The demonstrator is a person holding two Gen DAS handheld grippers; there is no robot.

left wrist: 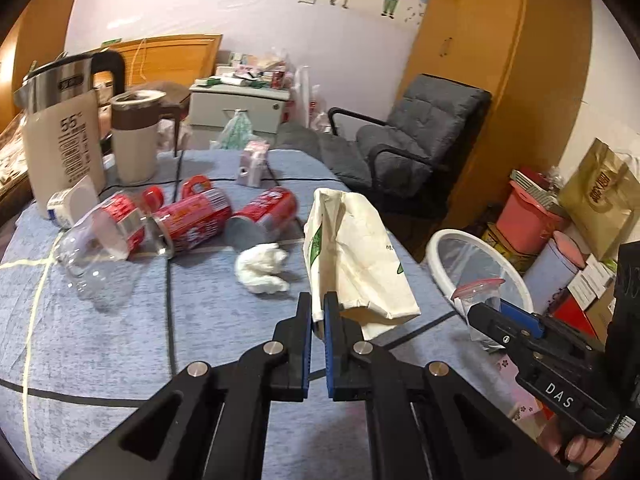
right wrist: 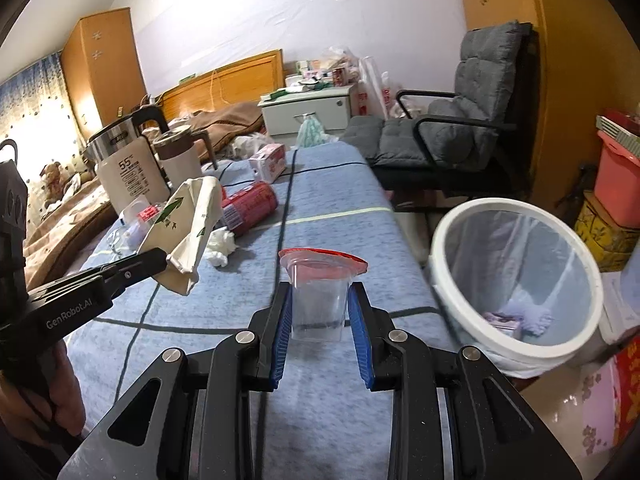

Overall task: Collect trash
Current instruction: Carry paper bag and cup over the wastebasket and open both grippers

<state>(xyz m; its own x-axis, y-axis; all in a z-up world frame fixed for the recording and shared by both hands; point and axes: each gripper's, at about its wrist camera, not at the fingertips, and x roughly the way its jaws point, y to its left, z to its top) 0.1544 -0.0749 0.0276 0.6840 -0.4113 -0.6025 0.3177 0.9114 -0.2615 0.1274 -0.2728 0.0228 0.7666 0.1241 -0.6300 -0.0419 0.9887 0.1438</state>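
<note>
Lying on table (left wrist: pixel 100 360): three red cans (left wrist: pixel 192 220); one tissue wad (left wrist: pixel 262 266).

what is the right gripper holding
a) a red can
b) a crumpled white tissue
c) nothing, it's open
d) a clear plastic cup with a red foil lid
d: in the right wrist view the right gripper has its blue pads closed on the sides of the clear plastic cup, whose red foil lid is partly peeled.
</note>
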